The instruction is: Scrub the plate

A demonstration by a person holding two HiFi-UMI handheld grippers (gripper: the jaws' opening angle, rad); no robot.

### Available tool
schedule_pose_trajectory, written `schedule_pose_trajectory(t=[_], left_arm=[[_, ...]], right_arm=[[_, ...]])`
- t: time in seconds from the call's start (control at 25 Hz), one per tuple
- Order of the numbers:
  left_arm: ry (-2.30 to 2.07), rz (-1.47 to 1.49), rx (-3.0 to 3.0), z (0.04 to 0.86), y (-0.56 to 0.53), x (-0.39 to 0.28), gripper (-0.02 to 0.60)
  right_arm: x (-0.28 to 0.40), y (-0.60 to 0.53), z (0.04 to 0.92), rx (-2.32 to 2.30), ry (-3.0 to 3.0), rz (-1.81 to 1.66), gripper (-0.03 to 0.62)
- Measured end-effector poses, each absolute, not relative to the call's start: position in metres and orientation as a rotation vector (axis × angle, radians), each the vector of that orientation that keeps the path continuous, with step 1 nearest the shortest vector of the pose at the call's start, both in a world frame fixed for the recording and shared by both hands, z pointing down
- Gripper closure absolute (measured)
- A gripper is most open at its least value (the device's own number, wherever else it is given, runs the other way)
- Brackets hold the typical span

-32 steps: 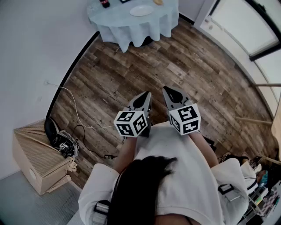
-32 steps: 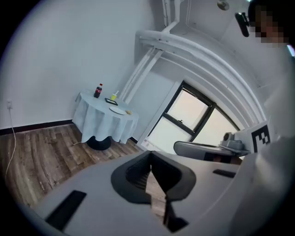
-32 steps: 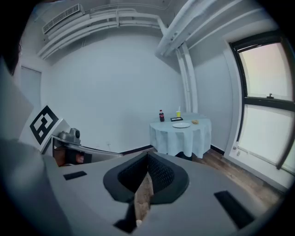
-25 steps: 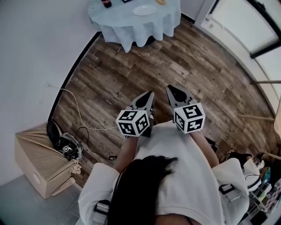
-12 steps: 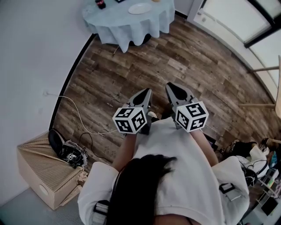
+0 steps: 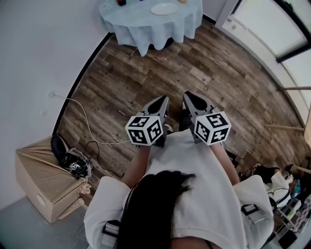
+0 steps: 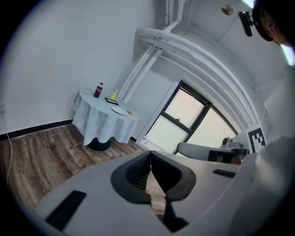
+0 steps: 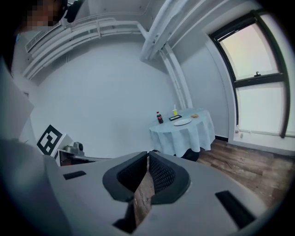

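Left hand-held gripper: jaws closed on nothing, held in front of the person's body and aimed across the room.
Right hand-held gripper: also closed and empty, just beside the left one.
Risk at the grippers: neither one holds a scrubber, so one must be picked up before any scrubbing can begin.
Wooden floor: bare boards lie between the person and the worktop. A white cable loops near the left wall and could snag a foot if the walk drifts that way.
Worktop: round, draped in a pale blue cloth, well apart from both grippers. The cloth may slide under a hard scrub.
Plate: white, lying flat and face up on the worktop, toward its window side.
Plate's axis: it is round, so it has no long axis and points nowhere.
Risk at the plate: a cola bottle and a yellow cup stand near it and could be knocked over by a wide sweep.
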State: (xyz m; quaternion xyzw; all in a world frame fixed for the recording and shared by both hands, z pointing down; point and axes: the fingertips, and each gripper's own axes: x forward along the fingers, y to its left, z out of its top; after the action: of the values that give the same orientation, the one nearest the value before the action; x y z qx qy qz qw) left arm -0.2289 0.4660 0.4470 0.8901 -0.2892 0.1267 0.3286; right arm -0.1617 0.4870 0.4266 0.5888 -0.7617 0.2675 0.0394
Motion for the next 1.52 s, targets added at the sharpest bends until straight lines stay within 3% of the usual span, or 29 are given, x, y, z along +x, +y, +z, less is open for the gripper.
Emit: schedule_pose_trajectory(t=[0.96,1.52], left_arm=[[-0.910,0.331,2.324,0.441,0.356,-0.108,0.572],[-1.006,0.303,2.244,0.450,0.323,-0.063,0.572]], right_arm=[[-0.019,0.356,0.422,1.764,-2.390,0.782,0.556],[0.015,0.314,0.432,1.577,-2.461,0.762,0.556]])
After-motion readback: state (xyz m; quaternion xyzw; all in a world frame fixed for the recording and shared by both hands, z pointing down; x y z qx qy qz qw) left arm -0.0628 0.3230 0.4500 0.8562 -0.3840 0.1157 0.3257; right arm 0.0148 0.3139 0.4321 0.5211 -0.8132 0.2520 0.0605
